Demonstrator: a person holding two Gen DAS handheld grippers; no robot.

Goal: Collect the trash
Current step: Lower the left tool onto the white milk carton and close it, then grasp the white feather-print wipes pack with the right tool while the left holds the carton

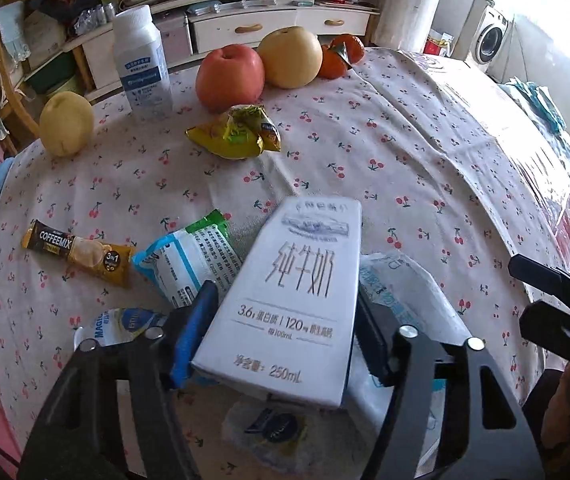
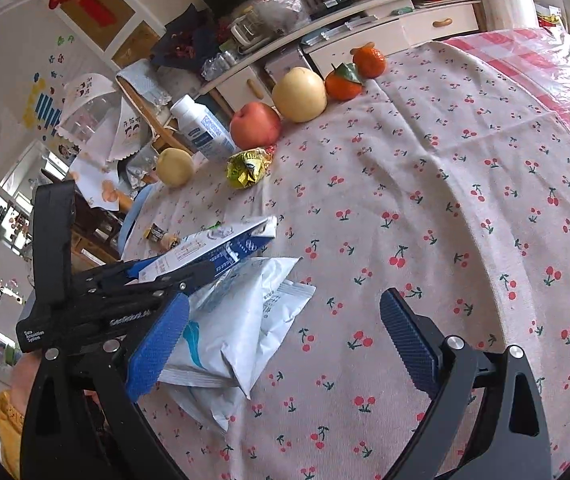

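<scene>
My left gripper (image 1: pixel 285 312) is shut on a white milk carton (image 1: pixel 289 300), held above the cherry-print table; the carton also shows in the right wrist view (image 2: pixel 213 248). Under it lie white and blue plastic wrappers (image 2: pixel 241 320). A teal-and-white wrapper (image 1: pixel 189 260), a Coffeemix sachet (image 1: pixel 81 254) and a crumpled yellow wrapper (image 1: pixel 237 136) lie on the cloth. My right gripper (image 2: pixel 281 344) is open and empty, just right of the white wrappers.
At the far side stand a white bottle (image 1: pixel 143 60), two yellow pears (image 1: pixel 67 124), a red apple (image 1: pixel 229 76) and two tangerines (image 1: pixel 341 56). A wooden chair (image 1: pixel 9 92) and cluttered cabinets (image 1: pixel 281 24) stand beyond the table edge.
</scene>
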